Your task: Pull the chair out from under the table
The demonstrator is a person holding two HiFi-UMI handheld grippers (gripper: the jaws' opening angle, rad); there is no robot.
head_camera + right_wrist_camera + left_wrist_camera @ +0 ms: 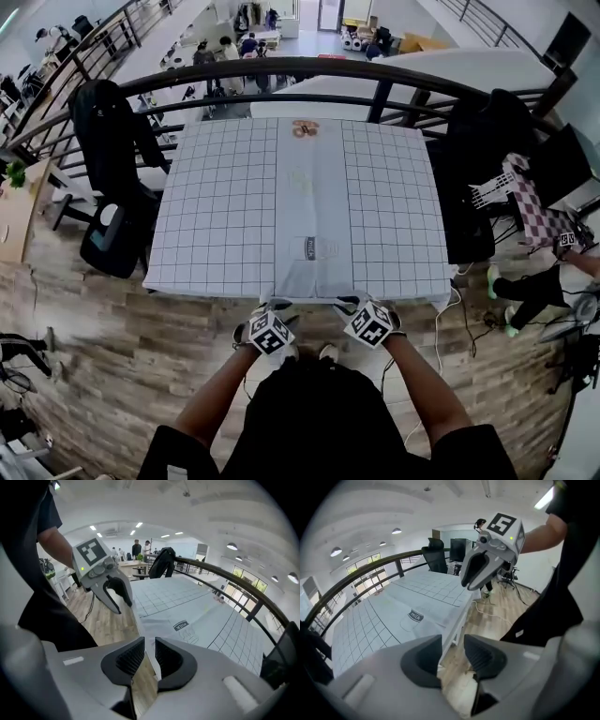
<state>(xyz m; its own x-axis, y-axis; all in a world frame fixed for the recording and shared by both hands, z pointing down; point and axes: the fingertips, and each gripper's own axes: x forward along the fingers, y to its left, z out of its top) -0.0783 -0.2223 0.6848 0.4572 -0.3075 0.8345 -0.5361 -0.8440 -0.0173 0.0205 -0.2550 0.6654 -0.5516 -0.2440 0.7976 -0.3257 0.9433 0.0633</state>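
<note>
Chair out of sight, grid-clothed table, wood floor

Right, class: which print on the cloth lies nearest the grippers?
The milk print, close to the near edge; the brown print sits at the far edge.

The worktop is rectangular and draped in a white cloth ruled with dark grid lines. A plain pale strip runs down its middle, with a small "milk" label towards the near edge. The chair is perhaps tucked beneath that near edge, hidden by the cloth's overhang.
</note>
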